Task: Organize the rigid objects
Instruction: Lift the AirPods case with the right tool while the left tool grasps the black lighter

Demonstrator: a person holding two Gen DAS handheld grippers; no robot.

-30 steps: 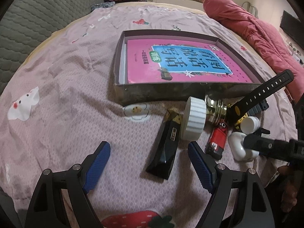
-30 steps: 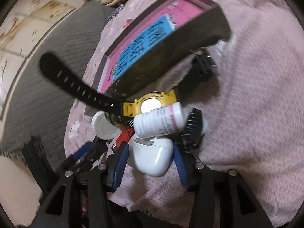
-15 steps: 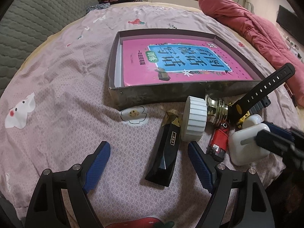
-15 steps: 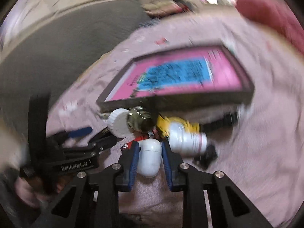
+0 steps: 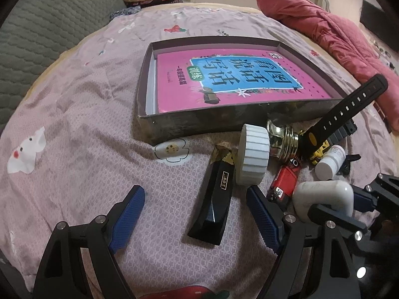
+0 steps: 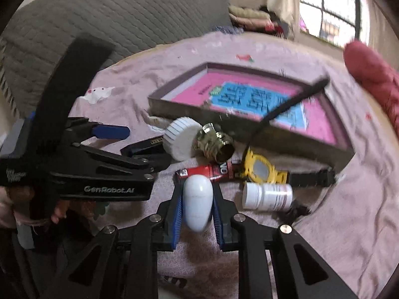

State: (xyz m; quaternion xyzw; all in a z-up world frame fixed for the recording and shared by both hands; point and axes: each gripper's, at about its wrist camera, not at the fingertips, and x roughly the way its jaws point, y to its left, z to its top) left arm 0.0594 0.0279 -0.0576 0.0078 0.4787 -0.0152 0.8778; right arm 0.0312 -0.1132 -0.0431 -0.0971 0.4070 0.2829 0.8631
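White and glossy, the rounded plastic earbud case (image 6: 198,203) sat clamped between the blue pads of the right gripper (image 6: 197,206), whose jaws had just been closing on it; it appeared lifted just clear of the pink patterned bedspread (image 5: 74,129), near the front of the clutter. The left gripper (image 5: 192,214) hung with its jaws wide apart and empty above the bedspread, the black faceted oblong case (image 5: 215,204) lying between its fingers but untouched. The shallow dark cardboard tray (image 5: 147,79), holding a pink book with a blue title panel (image 5: 224,79), stood just beyond the pile and looked the likely destination. The grip appeared to fall on the case's narrow sides, and smooth plastic of that shape might slip or swivel, so a steady squeeze and a level carry seemed advisable. The route to the tray passed over the white ribbed cap on a silver-threaded glass jar (image 6: 182,142), the red lighter (image 6: 209,172), the yellow-faced watch with a black strap (image 6: 260,169) and the small white pill bottle (image 6: 266,196); the upstanding strap in particular warranted clearance. Release was judged best made low over the book.
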